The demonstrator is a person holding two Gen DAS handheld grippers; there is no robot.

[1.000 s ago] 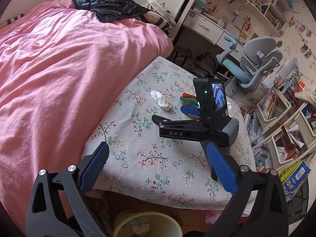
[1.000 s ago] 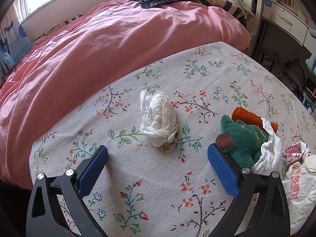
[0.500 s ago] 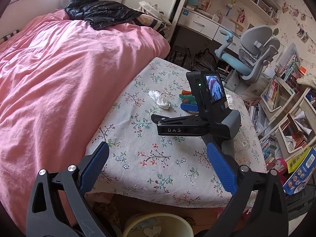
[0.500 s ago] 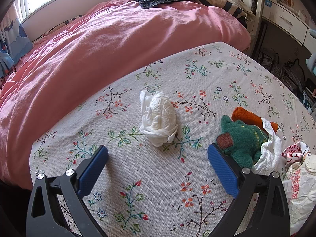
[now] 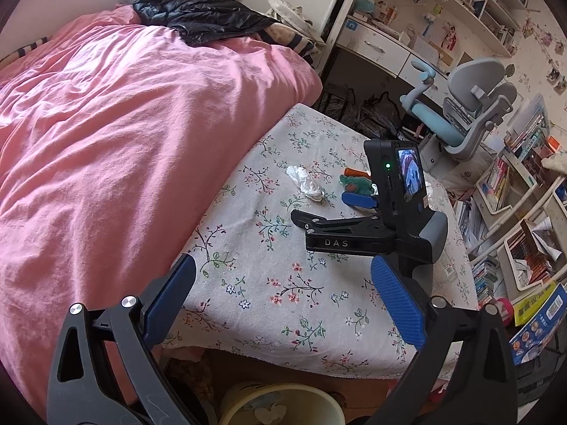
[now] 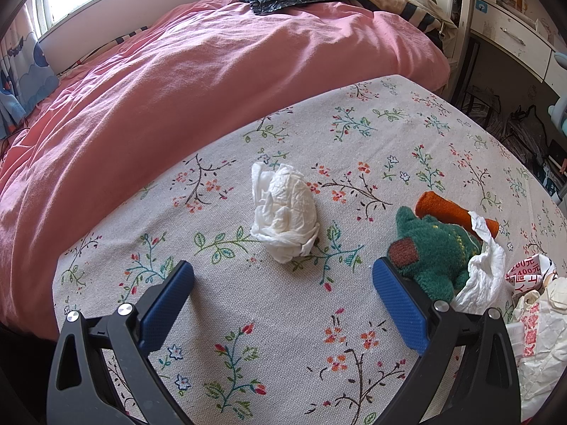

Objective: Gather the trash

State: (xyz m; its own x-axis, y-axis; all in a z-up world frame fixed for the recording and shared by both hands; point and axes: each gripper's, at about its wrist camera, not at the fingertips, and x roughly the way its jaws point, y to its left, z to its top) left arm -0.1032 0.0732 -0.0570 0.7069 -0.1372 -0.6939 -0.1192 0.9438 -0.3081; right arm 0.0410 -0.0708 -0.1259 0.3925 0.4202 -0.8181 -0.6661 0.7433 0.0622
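Observation:
A crumpled white tissue (image 6: pixel 285 217) lies on the floral cloth (image 6: pixel 283 336), just ahead of my open, empty right gripper (image 6: pixel 283 297). More white paper (image 6: pixel 485 272) and red-printed wrappers (image 6: pixel 531 318) lie at the right, against a green plush toy (image 6: pixel 430 258). In the left wrist view the tissue (image 5: pixel 306 182) sits far ahead, and the right gripper (image 5: pixel 322 207) rests low over the cloth. My left gripper (image 5: pixel 283 294) is open and empty, held above the cloth's near edge. A pale bin (image 5: pixel 283 405) stands below it.
A pink duvet (image 5: pixel 124 141) covers the bed at the left, with a black jacket (image 5: pixel 198 17) at its far end. A grey desk chair (image 5: pixel 471 113), desk drawers and shelves with books (image 5: pixel 524 248) stand at the right.
The left gripper has drawn back and turned a little left, so more of the bed shows. The right gripper and the tissue have not moved.

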